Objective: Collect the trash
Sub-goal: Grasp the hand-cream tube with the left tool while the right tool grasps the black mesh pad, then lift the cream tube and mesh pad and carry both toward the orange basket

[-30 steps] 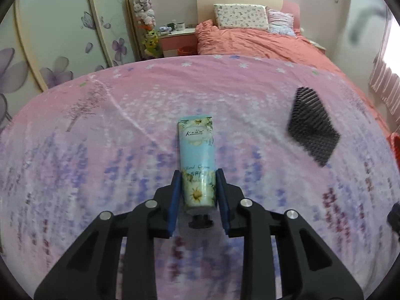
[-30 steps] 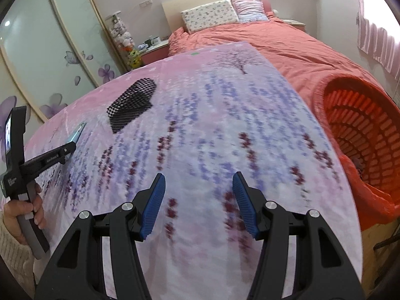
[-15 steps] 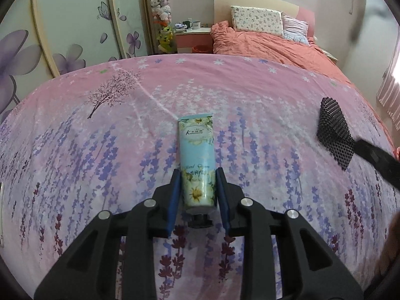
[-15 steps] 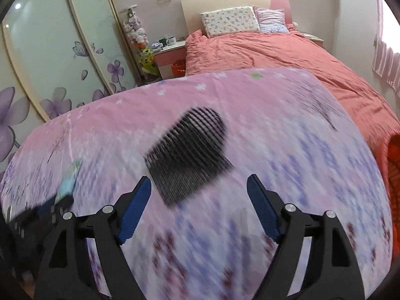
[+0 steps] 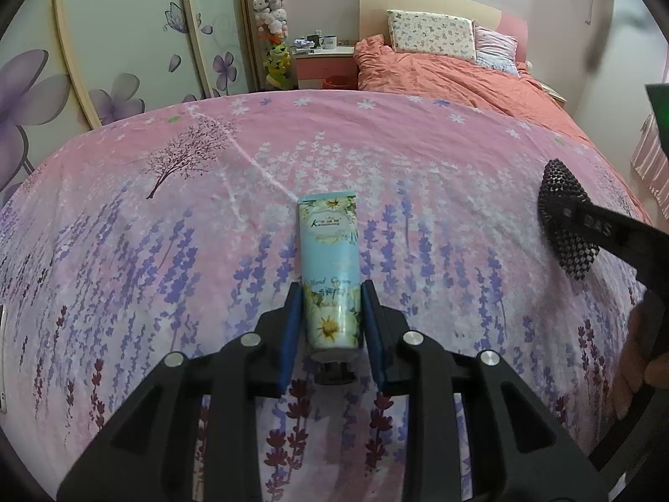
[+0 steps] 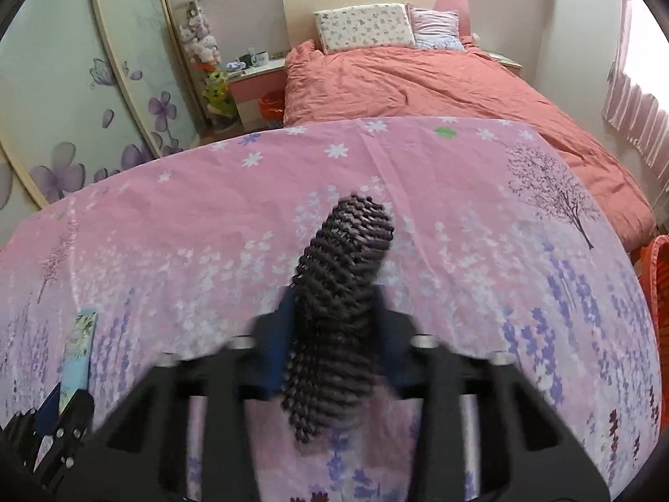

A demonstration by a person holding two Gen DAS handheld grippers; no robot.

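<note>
My left gripper [image 5: 330,309] is shut on a light blue hand cream tube [image 5: 330,267] with daisy print, cap toward me, just above the pink flowered cloth [image 5: 167,251]. My right gripper [image 6: 334,313] is closed around a black foam mesh sleeve [image 6: 343,293], which is squeezed narrow between the blue pads. The sleeve also shows at the right in the left wrist view [image 5: 564,226], with the right gripper's finger across it. The tube and left gripper show at the lower left of the right wrist view [image 6: 77,355].
An orange basket [image 6: 660,293] stands off the cloth's right edge. Behind are a bed with an orange duvet [image 6: 418,79], pillows, a pink nightstand [image 5: 324,65] and flower-printed wardrobe doors [image 5: 104,62].
My right gripper swung left from the basket side, reached the black mesh sleeve and shut on it. My left gripper kept hold of the tube and turned slightly.
</note>
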